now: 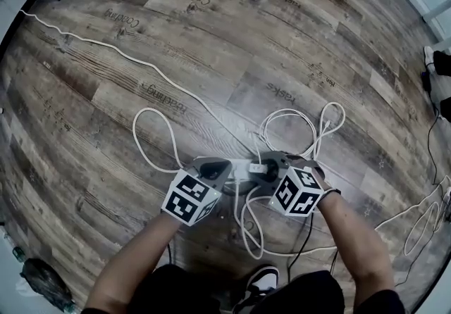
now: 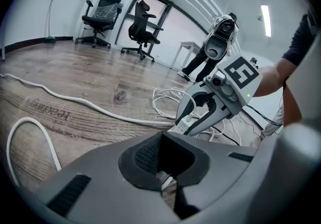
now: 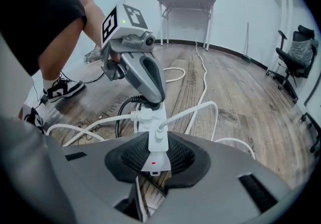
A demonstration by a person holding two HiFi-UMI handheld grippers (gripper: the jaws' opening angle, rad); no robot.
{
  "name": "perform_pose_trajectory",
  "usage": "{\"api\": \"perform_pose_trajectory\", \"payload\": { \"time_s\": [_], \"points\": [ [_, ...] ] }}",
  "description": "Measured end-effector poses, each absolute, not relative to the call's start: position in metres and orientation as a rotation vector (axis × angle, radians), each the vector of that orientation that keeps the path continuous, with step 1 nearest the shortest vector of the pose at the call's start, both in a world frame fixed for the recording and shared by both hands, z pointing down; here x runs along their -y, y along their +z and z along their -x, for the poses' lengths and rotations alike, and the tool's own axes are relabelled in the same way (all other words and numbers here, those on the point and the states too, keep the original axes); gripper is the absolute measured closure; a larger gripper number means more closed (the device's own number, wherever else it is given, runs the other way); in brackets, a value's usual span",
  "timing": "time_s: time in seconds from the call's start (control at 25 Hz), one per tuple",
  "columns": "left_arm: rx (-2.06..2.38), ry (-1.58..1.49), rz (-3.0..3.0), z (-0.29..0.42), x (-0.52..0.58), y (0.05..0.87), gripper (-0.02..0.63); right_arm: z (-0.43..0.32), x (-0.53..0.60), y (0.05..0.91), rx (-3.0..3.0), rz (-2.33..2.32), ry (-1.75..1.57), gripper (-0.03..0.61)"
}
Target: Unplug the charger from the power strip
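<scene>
Right tongs (image 3: 153,163) pinch boxy white charger (image 3: 156,141) atop slim power strip (image 3: 157,116).

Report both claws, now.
Left claw: closed on the power strip.
Right claw: closed on the charger.

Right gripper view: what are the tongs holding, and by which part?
The right tongs clamp the white charger by its two sides, plugged into the power strip; the left tongs grip the strip's far end.
</scene>
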State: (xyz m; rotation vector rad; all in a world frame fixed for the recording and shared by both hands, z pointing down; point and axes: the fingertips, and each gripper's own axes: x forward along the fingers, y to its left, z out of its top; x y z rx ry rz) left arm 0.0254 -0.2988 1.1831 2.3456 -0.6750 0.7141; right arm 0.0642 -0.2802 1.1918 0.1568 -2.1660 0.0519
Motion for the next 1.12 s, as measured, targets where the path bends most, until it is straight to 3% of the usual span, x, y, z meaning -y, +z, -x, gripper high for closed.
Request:
{"api": "perform_pose_trajectory", "payload": {
  "time_s": [0.52,1.12],
  "points": [
    [0.767,0.640,-2.361,-0.016,0.301,1.163,0.595,-0.059,0.283,1.142,2.243,-0.336,0.116,0.472],
    [1.061,0.470,-2.383,0.074,0.305,0.856,0.595,-0.093,0.258,0.835,2.519,-1.013,0.603,0.472]
  ]
}}
